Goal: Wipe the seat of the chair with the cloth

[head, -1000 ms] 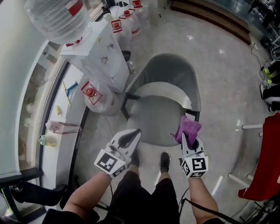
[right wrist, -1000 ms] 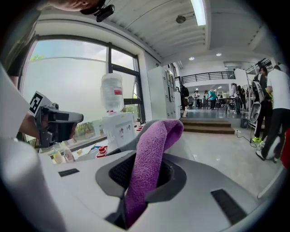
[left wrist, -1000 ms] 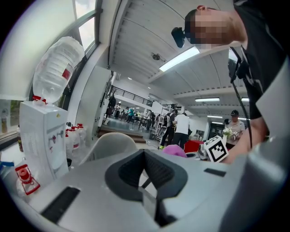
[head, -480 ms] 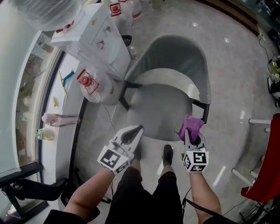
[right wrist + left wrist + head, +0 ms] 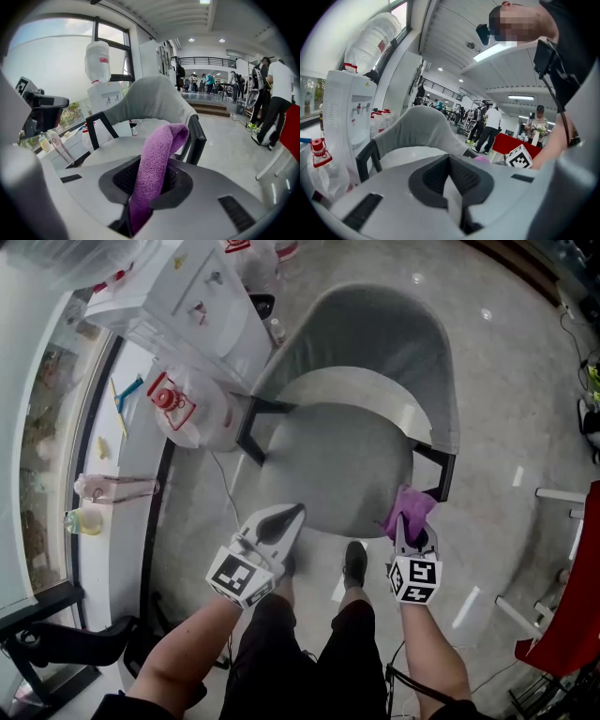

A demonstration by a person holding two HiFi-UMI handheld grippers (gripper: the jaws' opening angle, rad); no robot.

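Note:
A grey tub chair (image 5: 375,352) with black legs stands in front of me, its pale seat (image 5: 328,470) bare. My right gripper (image 5: 409,532) is shut on a purple cloth (image 5: 409,512), held above the seat's front right corner by the black armrest post. In the right gripper view the cloth (image 5: 154,173) rises folded from between the jaws, with the seat (image 5: 122,145) beyond it. My left gripper (image 5: 281,521) is shut and holds nothing, just off the seat's front left edge. The chair back (image 5: 417,126) shows in the left gripper view.
A white water dispenser (image 5: 178,296) and large water bottles (image 5: 187,409) stand left of the chair. A window ledge (image 5: 103,474) with small items runs along the left. A red chair (image 5: 572,615) is at right. People stand far behind (image 5: 490,126).
My view has moved closer over the chair, so the seat looks larger. Both grippers hold nearly the same places at the seat's front edge; the cloth stays gripped.

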